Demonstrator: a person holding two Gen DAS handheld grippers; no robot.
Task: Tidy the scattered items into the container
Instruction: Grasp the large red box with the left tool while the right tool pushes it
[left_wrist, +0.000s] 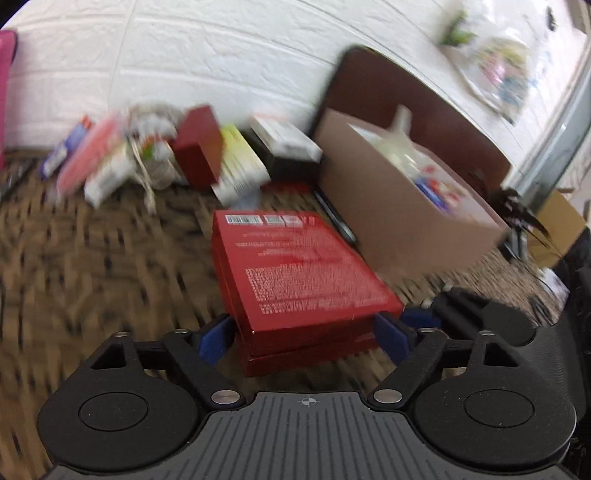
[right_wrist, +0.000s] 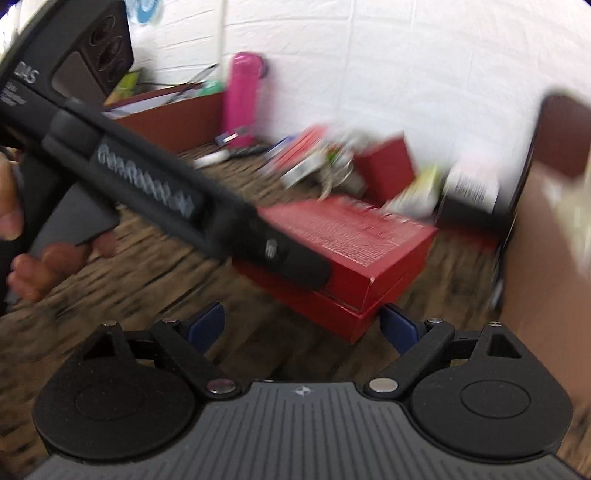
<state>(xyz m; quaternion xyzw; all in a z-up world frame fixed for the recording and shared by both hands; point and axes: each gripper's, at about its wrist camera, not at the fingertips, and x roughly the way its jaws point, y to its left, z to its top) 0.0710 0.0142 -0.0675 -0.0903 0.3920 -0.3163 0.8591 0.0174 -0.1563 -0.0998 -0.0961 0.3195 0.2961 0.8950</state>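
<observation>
A flat red box (left_wrist: 295, 273), stacked on a second one, lies on the woven mat. My left gripper (left_wrist: 303, 332) is open, and its blue pads flank the box's near end with a thin gap on the left. In the right wrist view my right gripper (right_wrist: 303, 325) is open too, with the red box's (right_wrist: 369, 240) near corner between its pads but not touched. One of the left gripper's fingers (right_wrist: 295, 254) lies along that box. The brown cardboard container (left_wrist: 399, 206) stands to the right and holds a pale bottle and packets.
Near the white wall is a loose heap: a small red box (left_wrist: 199, 147), a yellow-green packet (left_wrist: 240, 162), a black-and-white box (left_wrist: 288, 144) and pink packets (left_wrist: 88, 155). A pen (left_wrist: 336, 218) lies by the container. Pink bottle (right_wrist: 242, 99) and a red-brown tray (right_wrist: 166, 118) sit back left.
</observation>
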